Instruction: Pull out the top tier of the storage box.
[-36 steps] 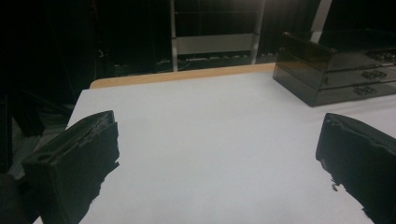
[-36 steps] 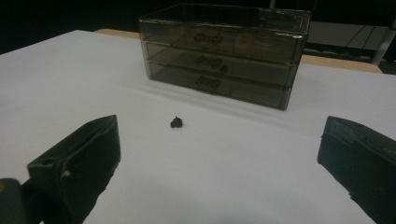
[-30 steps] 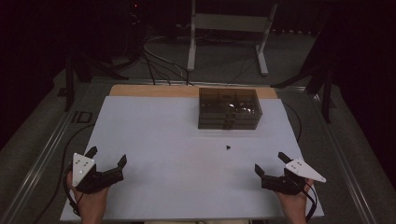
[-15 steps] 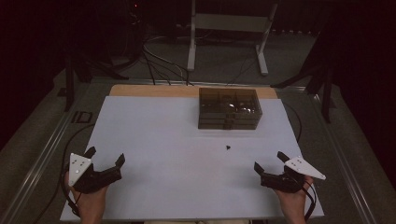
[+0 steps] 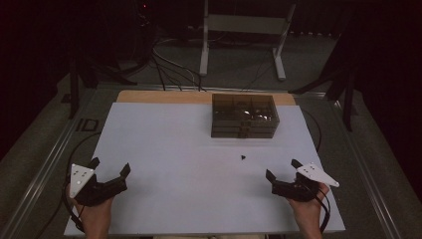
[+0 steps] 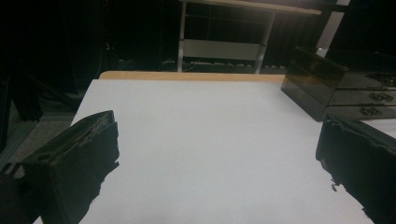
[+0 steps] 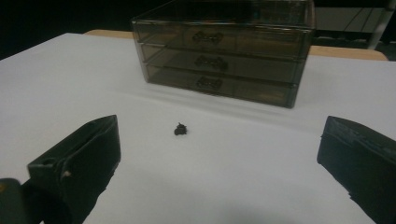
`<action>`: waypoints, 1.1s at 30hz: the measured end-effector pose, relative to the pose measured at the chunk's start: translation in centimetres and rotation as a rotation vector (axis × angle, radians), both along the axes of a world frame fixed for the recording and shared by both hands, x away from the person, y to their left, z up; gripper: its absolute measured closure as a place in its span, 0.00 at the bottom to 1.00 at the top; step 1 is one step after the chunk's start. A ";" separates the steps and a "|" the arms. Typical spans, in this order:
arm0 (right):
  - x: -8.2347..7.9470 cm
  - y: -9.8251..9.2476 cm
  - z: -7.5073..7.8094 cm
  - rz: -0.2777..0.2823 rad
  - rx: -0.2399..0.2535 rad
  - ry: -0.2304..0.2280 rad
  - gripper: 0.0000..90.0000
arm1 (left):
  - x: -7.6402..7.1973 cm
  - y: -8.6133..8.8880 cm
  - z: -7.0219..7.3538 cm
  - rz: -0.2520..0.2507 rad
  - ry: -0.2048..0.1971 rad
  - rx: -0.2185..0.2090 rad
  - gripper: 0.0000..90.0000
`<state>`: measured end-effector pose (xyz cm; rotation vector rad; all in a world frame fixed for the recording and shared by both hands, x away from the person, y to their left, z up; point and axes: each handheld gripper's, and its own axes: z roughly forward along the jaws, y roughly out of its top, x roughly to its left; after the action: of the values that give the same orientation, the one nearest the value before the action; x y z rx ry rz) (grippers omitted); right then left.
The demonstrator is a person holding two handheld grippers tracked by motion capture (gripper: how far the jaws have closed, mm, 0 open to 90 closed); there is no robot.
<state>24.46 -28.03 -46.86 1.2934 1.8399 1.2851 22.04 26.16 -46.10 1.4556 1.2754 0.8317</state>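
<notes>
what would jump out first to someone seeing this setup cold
Most striking is the smoky see-through drawer box with three stacked drawers, standing toward the far side of the white table. Just in front of it a tiny dark object lies alone on the bare surface. At the near edge the left gripper and right gripper are each held in a hand, both open and holding nothing.

A dark see-through drawer box (image 7: pixel 219 51) with three drawers stands straight ahead of the right gripper (image 5: pixel 281 168) jaws, well apart from them. For the left gripper (image 5: pixel 110 166) it sits far beyond the right-hand jaw. A small dark lump (image 7: pixel 180 129) lies on the white table (image 5: pixel 174 149) between that box and the right gripper's jaws. Past the table stand a white metal frame (image 5: pixel 239 25) and loose cables (image 5: pixel 164 59).
</notes>
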 end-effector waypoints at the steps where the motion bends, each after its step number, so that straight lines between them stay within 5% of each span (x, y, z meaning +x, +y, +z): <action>1: 0.1 0.2 0.1 0.000 -0.003 0.004 0.00 | 0.0 0.0 0.0 0.000 0.000 0.000 0.00; 33: 5.1 3.4 1.6 -0.075 -0.061 -0.030 0.00 | 0.1 -0.3 -0.1 -0.008 0.014 -0.008 0.00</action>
<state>29.54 -24.65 -45.29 1.2915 1.7786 1.1933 22.14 25.89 -46.24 1.4618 1.2814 0.8111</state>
